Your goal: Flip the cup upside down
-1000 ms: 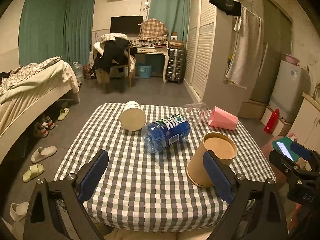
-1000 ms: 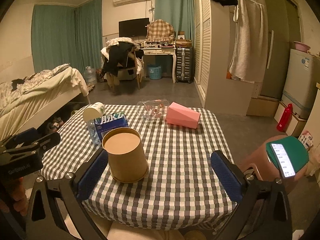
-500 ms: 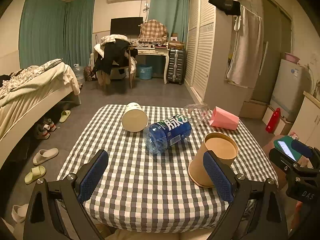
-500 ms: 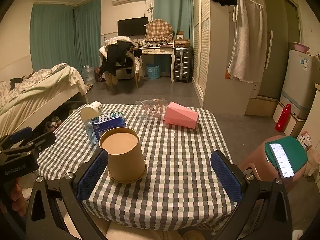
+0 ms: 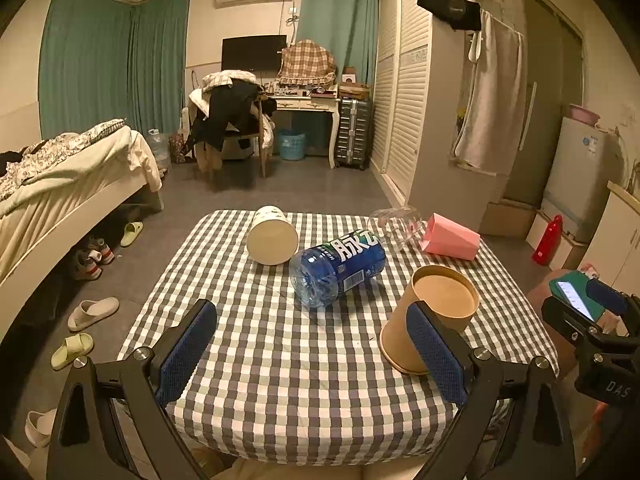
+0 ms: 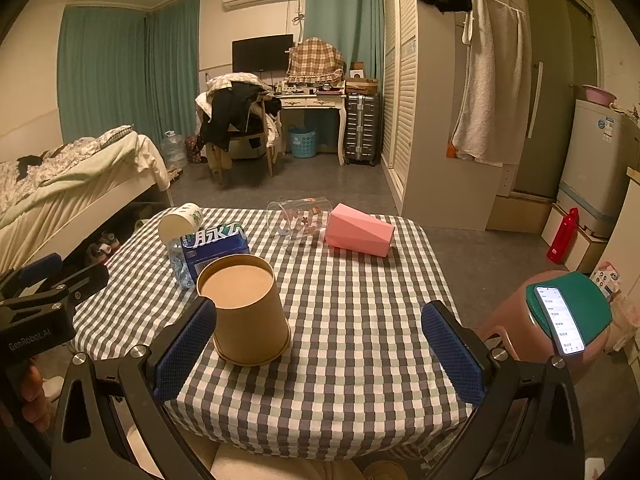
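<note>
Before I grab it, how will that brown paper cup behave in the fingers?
The brown paper cup looks thin-walled, so it would probably dent under a hard squeeze. It stands wide mouth down on the table, so it likely resists tipping. Its tapered sides may let it slip downward through the pads.

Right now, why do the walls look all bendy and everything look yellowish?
Left wrist view: the fisheye lens bows the wardrobe and curtains, with black corners; warm dim room light tints all, and the blue bottle casts a soft shadow on the checked tablecloth. Right wrist view: same bending, same tint; the phone screen glows brightest.
</note>
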Demonstrator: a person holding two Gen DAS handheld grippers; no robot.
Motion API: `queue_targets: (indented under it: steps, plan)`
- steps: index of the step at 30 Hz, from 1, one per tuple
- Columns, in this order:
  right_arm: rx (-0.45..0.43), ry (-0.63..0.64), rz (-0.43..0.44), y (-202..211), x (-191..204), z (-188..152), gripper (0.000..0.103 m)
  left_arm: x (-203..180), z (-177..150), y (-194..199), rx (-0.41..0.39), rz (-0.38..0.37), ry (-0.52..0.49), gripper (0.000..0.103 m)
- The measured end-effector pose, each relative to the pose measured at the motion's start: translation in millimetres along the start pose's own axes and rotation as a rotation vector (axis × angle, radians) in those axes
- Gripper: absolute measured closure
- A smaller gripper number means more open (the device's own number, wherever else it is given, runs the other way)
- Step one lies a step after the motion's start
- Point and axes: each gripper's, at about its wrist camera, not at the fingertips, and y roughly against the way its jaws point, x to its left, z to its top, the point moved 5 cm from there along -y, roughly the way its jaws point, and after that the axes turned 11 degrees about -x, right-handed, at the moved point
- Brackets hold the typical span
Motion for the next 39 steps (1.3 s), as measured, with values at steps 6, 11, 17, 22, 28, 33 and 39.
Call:
queue_targets:
  steps: [6, 11, 17, 22, 28, 33, 39]
  plan:
    - [0.004, 0.003, -0.001, 0.1, 1.5, 0.0, 0.0, 8.1, 0.4, 0.6, -0.002, 0.015, 0.004, 0.004]
    - [0.007, 0.006, -0.001, 0.5, 2.5, -0.4, 0.0, 9.3, -0.6, 1.0, 0.0, 0.015, 0.001, 0.004]
    - [0.009, 0.006, -0.001, 0.5, 2.9, -0.7, 0.0, 9.4, -0.9, 1.7, -0.002, 0.015, -0.001, 0.004]
    - [0.011, 0.007, -0.001, -0.6, 3.4, -0.7, 0.0, 8.6, -1.2, 1.7, -0.001, 0.017, -0.001, 0.004]
    - [0.015, 0.007, -0.001, -1.3, 4.2, -2.2, 0.0, 7.8, -1.0, 1.6, 0.0, 0.017, -0.001, 0.004]
    - [0.016, 0.007, -0.001, -1.3, 4.3, -2.4, 0.0, 7.6, -1.7, 2.0, -0.001, 0.018, -0.003, 0.004]
    - [0.018, 0.007, -0.001, -1.5, 4.5, -2.5, 0.0, 8.6, -1.7, 2.0, 0.001, 0.018, -0.004, 0.004]
